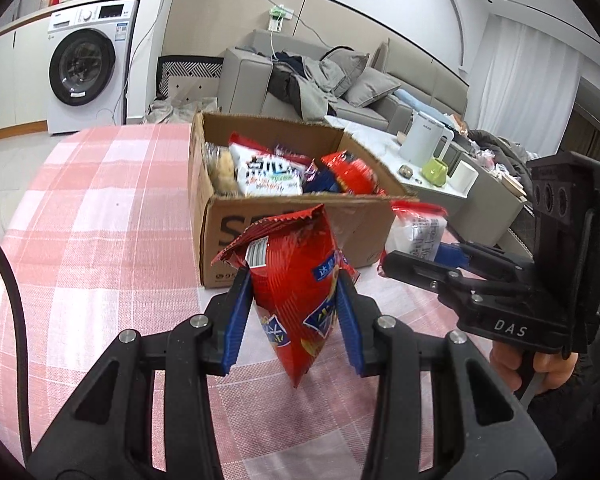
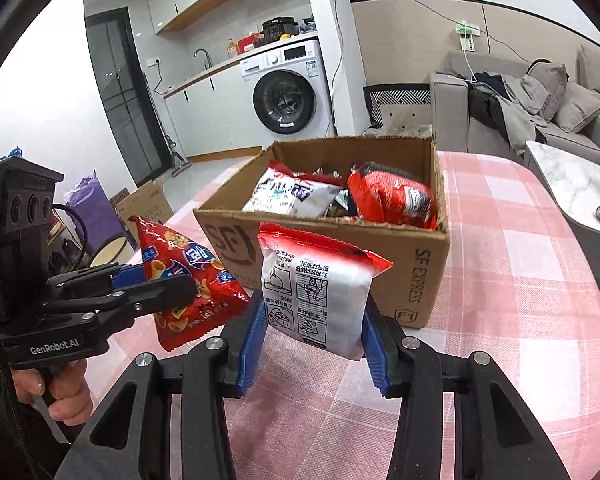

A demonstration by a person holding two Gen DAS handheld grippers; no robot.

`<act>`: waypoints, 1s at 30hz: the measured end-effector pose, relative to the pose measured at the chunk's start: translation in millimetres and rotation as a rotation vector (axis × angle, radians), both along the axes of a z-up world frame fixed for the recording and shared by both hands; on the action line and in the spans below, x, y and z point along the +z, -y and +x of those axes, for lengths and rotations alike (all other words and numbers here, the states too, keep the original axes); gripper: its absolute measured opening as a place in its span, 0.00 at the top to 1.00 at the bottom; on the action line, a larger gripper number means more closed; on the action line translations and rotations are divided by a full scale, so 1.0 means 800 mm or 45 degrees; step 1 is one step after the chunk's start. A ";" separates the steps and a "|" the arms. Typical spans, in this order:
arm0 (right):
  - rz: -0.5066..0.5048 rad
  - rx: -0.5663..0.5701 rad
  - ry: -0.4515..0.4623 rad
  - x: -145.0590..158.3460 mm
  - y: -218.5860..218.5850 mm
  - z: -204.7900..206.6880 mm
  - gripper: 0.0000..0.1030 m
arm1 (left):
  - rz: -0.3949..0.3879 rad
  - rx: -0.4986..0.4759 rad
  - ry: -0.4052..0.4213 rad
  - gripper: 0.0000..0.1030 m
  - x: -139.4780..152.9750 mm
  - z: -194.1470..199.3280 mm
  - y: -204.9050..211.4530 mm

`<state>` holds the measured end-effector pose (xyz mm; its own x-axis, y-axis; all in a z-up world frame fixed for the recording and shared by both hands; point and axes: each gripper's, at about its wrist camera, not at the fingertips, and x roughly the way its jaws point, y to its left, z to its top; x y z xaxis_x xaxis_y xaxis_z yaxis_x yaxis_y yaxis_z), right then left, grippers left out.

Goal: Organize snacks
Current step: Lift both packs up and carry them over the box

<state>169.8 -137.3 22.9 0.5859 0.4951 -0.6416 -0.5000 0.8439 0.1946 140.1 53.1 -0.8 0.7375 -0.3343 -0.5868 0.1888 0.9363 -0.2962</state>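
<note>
On the pink checked tablecloth (image 2: pixel 520 240) sits an open cardboard box (image 2: pixel 400 276), the largest thing in play. It is already partly filled: a white snack bag (image 2: pixel 288 196), a red packet (image 2: pixel 396 200) and, in the left wrist view, a clear bag of pale biscuits (image 1: pixel 222 168) lie loose among smaller wrappers, with room left on top.

Just in front of the box, both grippers hold packets clear of the cloth. The right gripper (image 2: pixel 312 344) is clamped on a white packet with a red top seam (image 2: pixel 316 292), its pads pressing the two side edges. The left gripper (image 1: pixel 294 316) is clamped across the middle of a red chip bag (image 1: pixel 296 280).

Both packets look light, soft and air-puffed, with slick foil that may slide; the chips would likely crush under a hard squeeze, so a gentle hold across the flanks suits them.
</note>
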 end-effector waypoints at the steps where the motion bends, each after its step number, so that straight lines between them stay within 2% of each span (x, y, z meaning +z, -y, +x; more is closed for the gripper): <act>1: 0.003 -0.001 0.005 0.003 0.001 -0.001 0.56 | -0.004 0.000 0.008 0.63 0.004 -0.003 -0.001; 16: 0.039 -0.034 0.042 0.035 0.018 0.003 0.56 | -0.052 0.023 0.113 0.63 0.066 -0.033 -0.024; 30: 0.052 -0.048 0.057 0.061 0.019 0.023 0.56 | -0.049 0.091 0.139 0.63 0.108 -0.004 -0.039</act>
<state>188.3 -152.3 71.6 0.6323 0.4975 -0.5939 -0.4773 0.8540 0.2072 136.6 84.2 85.8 0.8191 -0.2996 -0.4891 0.1552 0.9367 -0.3138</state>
